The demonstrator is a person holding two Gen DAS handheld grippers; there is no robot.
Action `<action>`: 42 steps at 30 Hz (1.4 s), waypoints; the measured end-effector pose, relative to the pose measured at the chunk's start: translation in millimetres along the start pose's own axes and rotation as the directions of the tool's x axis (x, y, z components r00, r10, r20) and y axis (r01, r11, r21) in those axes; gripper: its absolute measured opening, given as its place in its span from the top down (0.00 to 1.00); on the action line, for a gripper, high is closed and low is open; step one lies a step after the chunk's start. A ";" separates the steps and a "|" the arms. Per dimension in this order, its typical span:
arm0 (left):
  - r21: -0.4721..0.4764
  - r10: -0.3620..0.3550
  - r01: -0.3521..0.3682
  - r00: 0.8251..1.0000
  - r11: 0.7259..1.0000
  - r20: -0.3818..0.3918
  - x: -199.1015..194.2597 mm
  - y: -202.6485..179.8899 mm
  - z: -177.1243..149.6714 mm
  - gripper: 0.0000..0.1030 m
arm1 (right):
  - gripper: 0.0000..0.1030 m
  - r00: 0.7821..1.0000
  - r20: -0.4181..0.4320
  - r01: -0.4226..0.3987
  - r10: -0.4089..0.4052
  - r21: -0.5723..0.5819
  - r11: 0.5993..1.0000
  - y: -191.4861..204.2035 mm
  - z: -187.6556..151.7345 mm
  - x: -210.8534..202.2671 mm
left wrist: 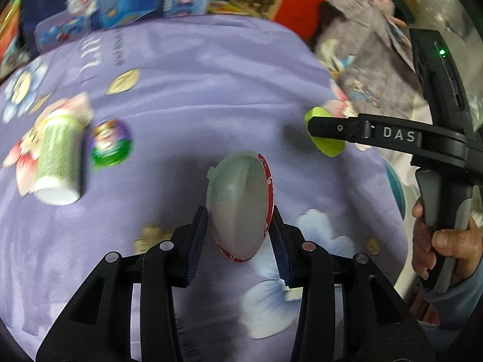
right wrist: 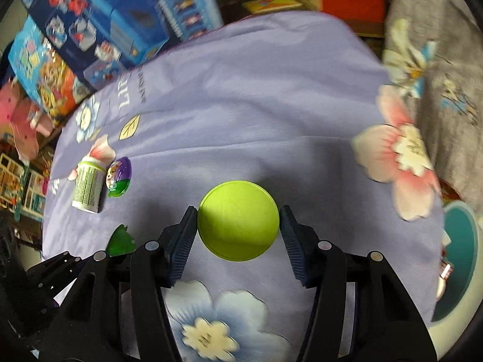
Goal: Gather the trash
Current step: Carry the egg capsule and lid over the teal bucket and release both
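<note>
My left gripper [left wrist: 240,226] is shut on an egg-shaped clear plastic shell with a red rim [left wrist: 240,205], held above the purple flowered cloth [left wrist: 196,75]. My right gripper [right wrist: 238,226] is shut on a lime green round lid [right wrist: 238,224]; it also shows in the left wrist view [left wrist: 324,143] at the right. A white and green bottle [left wrist: 57,163] lies on its side at the left, next to a purple and green egg wrapper [left wrist: 111,143]. Both show in the right wrist view, the bottle [right wrist: 87,187] and the wrapper [right wrist: 119,178].
Blue toy boxes [right wrist: 99,21] stand at the far edge of the cloth. A grey flowered fabric [right wrist: 437,45] lies at the right. A teal and white bin [right wrist: 459,259] stands at the right edge. A small green piece [right wrist: 120,239] lies near my left gripper.
</note>
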State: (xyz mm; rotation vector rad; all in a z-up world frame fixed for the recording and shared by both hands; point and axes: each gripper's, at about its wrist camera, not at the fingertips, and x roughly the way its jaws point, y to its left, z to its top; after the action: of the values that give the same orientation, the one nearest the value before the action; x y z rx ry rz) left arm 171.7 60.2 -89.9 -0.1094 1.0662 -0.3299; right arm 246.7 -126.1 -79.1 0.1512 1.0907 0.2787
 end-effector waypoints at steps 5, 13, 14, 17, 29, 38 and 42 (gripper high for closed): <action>0.087 -0.019 0.019 1.000 0.996 0.000 -0.2 -50.1 7.2 0.59 | 0.48 0.998 0.059 -0.011 0.008 0.059 0.998 -43.0 -12.4 -38.7; 0.220 -0.031 0.036 0.999 0.975 -0.027 13.3 -129.4 17.9 0.59 | 0.48 0.989 0.151 -0.018 -0.011 0.191 0.981 -126.0 -40.8 -94.0; 0.235 -0.031 0.037 0.999 0.971 -0.030 15.8 -138.8 19.2 0.59 | 0.48 0.988 0.156 -0.018 -0.015 0.208 0.978 -136.4 -44.9 -98.2; 0.281 -0.036 0.047 0.998 0.959 -0.042 22.7 -165.6 21.5 0.59 | 0.48 0.984 0.173 -0.013 -0.035 0.270 0.963 -172.3 -58.1 -112.0; 0.415 -0.051 0.093 0.992 0.905 -0.112 62.0 -263.0 20.5 0.59 | 0.48 0.973 0.201 0.007 -0.112 0.460 0.888 -284.7 -115.0 -150.7; 0.480 -0.054 0.131 0.984 0.868 -0.170 94.5 -314.8 16.9 0.59 | 0.48 0.976 0.181 0.006 -0.123 0.541 0.841 -327.5 -139.7 -149.1; 0.499 -0.063 0.156 0.978 0.853 -0.198 111.5 -335.6 17.9 0.59 | 0.48 0.979 0.161 0.013 -0.126 0.569 0.823 -340.8 -148.1 -145.9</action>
State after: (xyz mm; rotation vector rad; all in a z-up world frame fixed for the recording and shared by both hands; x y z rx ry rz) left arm 165.0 -293.8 -92.4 0.3459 1.1140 -0.7304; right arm 102.6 -497.1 -110.0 0.6590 0.9561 -0.1376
